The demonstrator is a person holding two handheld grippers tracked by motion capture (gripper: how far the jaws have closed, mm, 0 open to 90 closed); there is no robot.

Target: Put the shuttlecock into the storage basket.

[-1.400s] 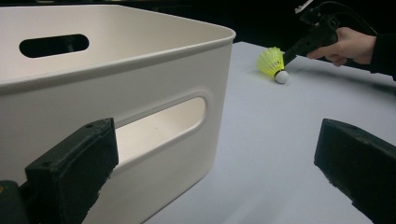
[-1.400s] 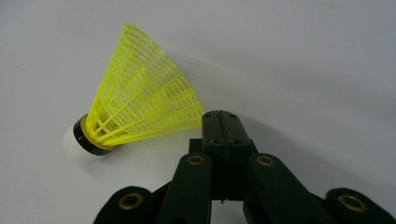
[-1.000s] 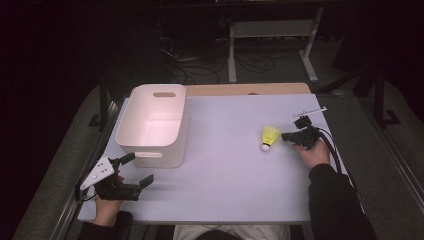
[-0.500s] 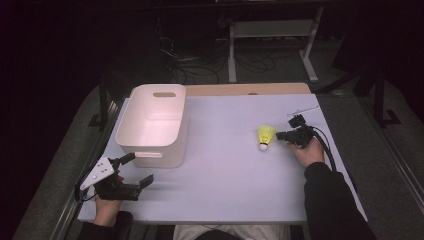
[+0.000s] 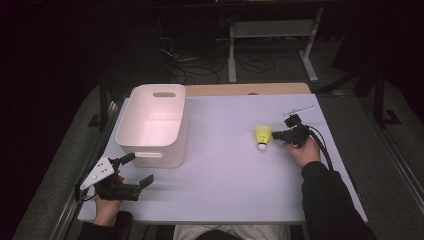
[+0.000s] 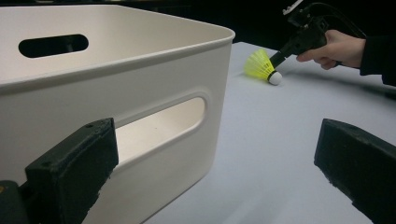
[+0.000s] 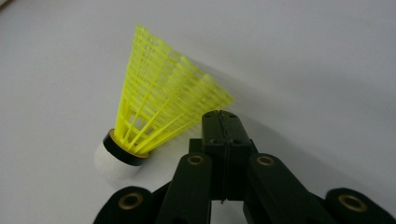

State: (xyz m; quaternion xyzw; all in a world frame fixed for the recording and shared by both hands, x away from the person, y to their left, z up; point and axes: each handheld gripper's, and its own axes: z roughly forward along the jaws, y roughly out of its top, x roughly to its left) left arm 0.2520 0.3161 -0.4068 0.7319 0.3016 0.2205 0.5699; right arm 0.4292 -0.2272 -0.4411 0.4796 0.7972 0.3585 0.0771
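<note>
The high view is looking forward and down over the whole white table (image 5: 220, 165). The left gripper view is sitting low beside the white bin (image 6: 116, 93), facing the yellow shuttlecock (image 6: 259, 65) far off at 1 o'clock. The right gripper view is hovering close over that shuttlecock (image 7: 159, 112), at 11 o'clock.

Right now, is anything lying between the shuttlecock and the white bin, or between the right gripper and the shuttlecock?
Nothing visible. The table is bare between the shuttlecock and the white bin. The right gripper, jaws shut, sits right beside the shuttlecock's skirt with nothing between them. The bin's near wall is the one thing to lift over.
</note>
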